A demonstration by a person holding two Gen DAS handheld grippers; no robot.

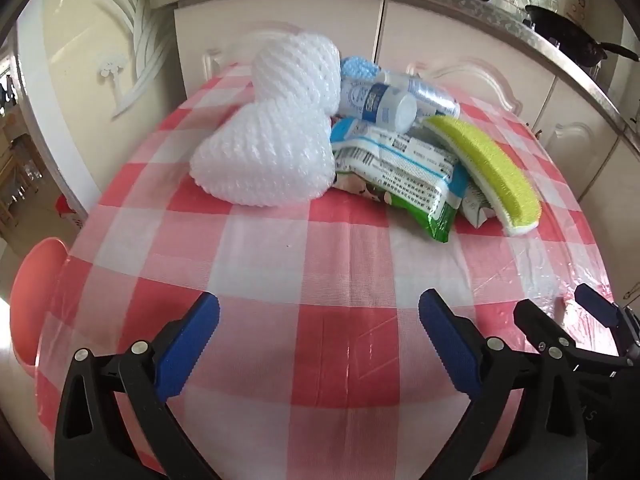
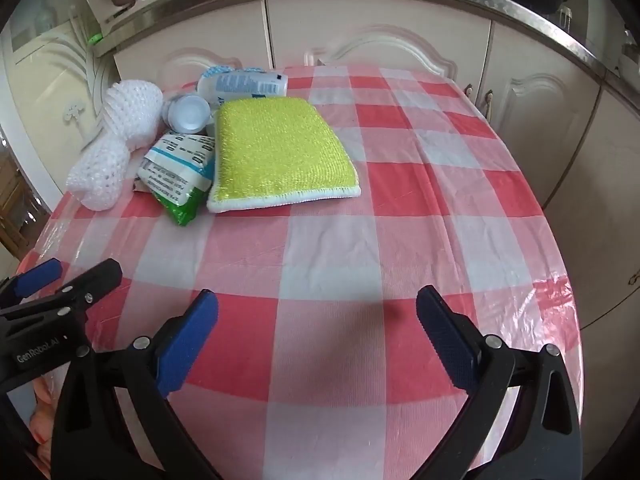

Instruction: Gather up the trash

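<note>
A heap of trash lies on the far part of a red-and-white checked table (image 1: 304, 264): white foam netting (image 1: 276, 128), a white plastic bottle (image 1: 380, 106), a green-edged wipes packet (image 1: 404, 176) and a yellow-green sponge pad (image 1: 488, 168). From the right wrist the sponge pad (image 2: 276, 152) fronts the heap, with the netting (image 2: 116, 144), bottle (image 2: 190, 112) and packet (image 2: 180, 172) to its left. My left gripper (image 1: 319, 344) hovers open over bare cloth near the table's front edge. My right gripper (image 2: 317, 340) stands open beside it, equally short of the heap, holding nothing.
A pink bin (image 1: 30, 304) sits below the table's left edge. Cream cabinets (image 2: 384, 36) and a counter with dark pans (image 1: 576, 36) run behind the table. The right gripper's fingers (image 1: 592, 308) show at the left view's right edge.
</note>
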